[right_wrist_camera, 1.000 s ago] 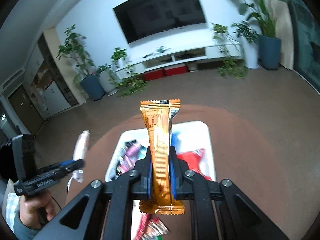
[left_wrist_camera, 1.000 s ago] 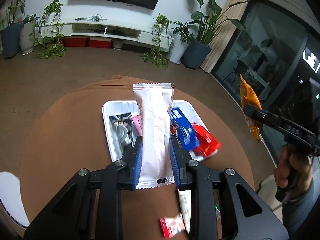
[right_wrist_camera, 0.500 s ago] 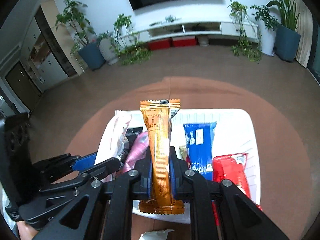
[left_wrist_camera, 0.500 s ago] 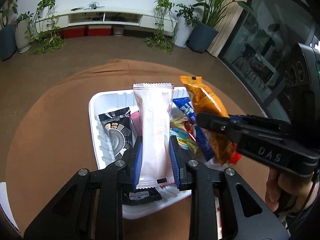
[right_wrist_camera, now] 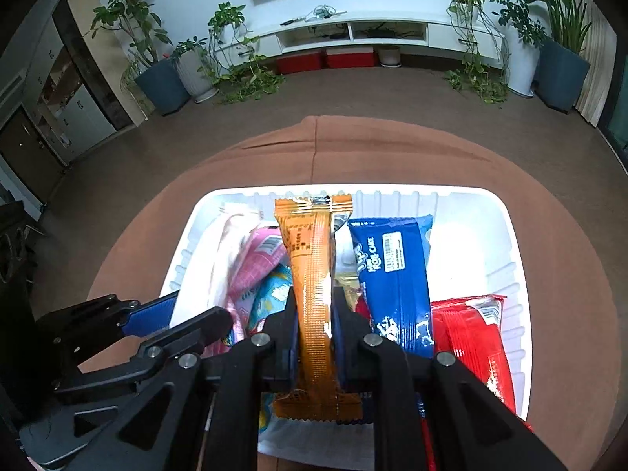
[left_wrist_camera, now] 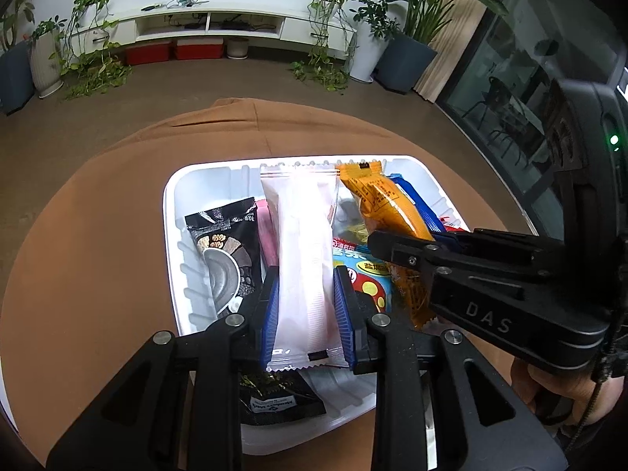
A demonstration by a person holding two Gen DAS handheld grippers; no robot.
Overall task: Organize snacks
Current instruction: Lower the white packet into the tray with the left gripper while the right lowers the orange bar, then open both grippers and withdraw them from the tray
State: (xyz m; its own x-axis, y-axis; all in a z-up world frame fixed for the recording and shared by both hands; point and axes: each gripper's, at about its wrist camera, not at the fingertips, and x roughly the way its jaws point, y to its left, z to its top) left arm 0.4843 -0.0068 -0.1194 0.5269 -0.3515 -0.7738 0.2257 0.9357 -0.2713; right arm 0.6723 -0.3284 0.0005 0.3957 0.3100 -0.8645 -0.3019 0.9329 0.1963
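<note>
My left gripper (left_wrist_camera: 307,314) is shut on a pale pink snack packet (left_wrist_camera: 302,251) and holds it low over the white tray (left_wrist_camera: 172,212). My right gripper (right_wrist_camera: 314,337) is shut on an orange snack bar (right_wrist_camera: 312,274) and holds it over the same tray (right_wrist_camera: 506,235). The right gripper also shows in the left wrist view (left_wrist_camera: 396,251), just right of the pink packet, with the orange bar (left_wrist_camera: 386,204) in it. The left gripper shows in the right wrist view (right_wrist_camera: 172,322) at the tray's left side. The tray holds several packets: black (left_wrist_camera: 223,243), blue (right_wrist_camera: 392,274), red (right_wrist_camera: 475,337), pink (right_wrist_camera: 259,263).
The tray sits on a round table with a brown cloth (left_wrist_camera: 98,235). Another black packet (left_wrist_camera: 274,396) lies at the tray's near edge. Beyond the table are brown floor, potted plants (right_wrist_camera: 165,78) and a white TV bench (left_wrist_camera: 204,23). A white object (left_wrist_camera: 4,404) pokes in at the left edge.
Both grippers have come forward and down over the tray with their packets. The right gripper has swung in from the far right to sit beside the left one.
</note>
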